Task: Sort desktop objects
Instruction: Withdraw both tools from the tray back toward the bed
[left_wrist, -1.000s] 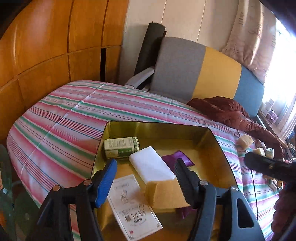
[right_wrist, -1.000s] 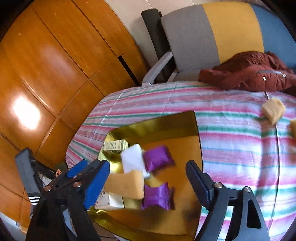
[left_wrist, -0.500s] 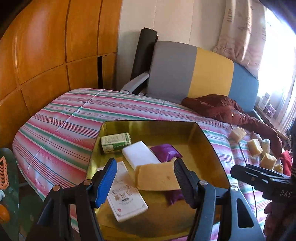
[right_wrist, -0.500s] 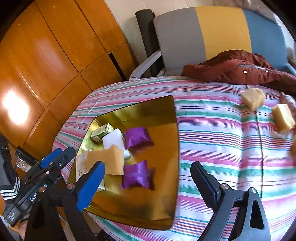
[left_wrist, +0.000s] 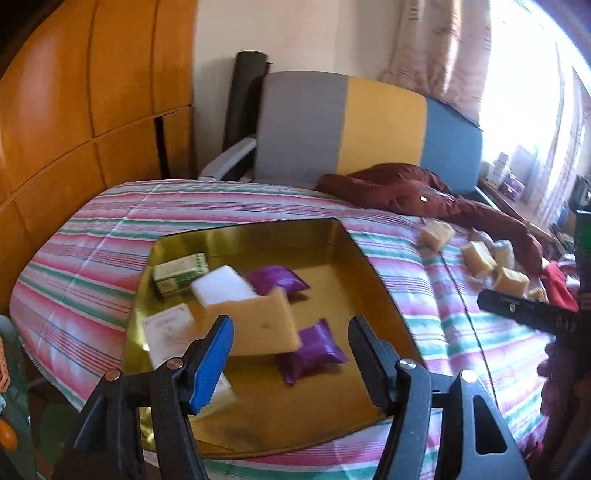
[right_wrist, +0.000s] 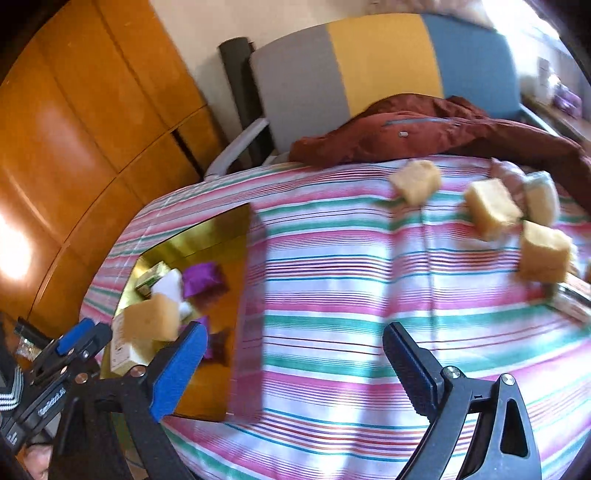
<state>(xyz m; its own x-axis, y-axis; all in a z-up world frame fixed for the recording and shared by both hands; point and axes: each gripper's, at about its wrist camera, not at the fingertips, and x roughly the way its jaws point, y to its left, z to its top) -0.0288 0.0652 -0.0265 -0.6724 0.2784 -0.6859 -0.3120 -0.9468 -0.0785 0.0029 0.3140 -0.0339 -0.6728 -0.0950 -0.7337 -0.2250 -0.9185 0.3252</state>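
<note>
Left gripper (left_wrist: 291, 354): jaws spread, gripping nothing; a yellow sponge (left_wrist: 258, 325) sits between and just beyond them, inside the gold tray (left_wrist: 373, 280), beside two purple packets (left_wrist: 314, 350). Right gripper (right_wrist: 291, 365): jaws spread wide over striped cloth (right_wrist: 332, 295); loose sponges (right_wrist: 491, 210) lie well ahead, toward its right jaw.

A tray (left_wrist: 354, 251) sits on the left part of the desk (left_wrist: 92, 251). In its far left corner lies a small box (left_wrist: 180, 274), with a block (left_wrist: 221, 290) just right of it and a pouch (left_wrist: 276, 277) further right. A sponge (left_wrist: 258, 325) lies nearer, a second pouch (left_wrist: 314, 349) to its right and a card (left_wrist: 168, 330) to its left. Loose sponges (right_wrist: 491, 208) lie on the far right of the desk. A jacket (left_wrist: 406, 190) and a chair (left_wrist: 347, 125) stand behind.
</note>
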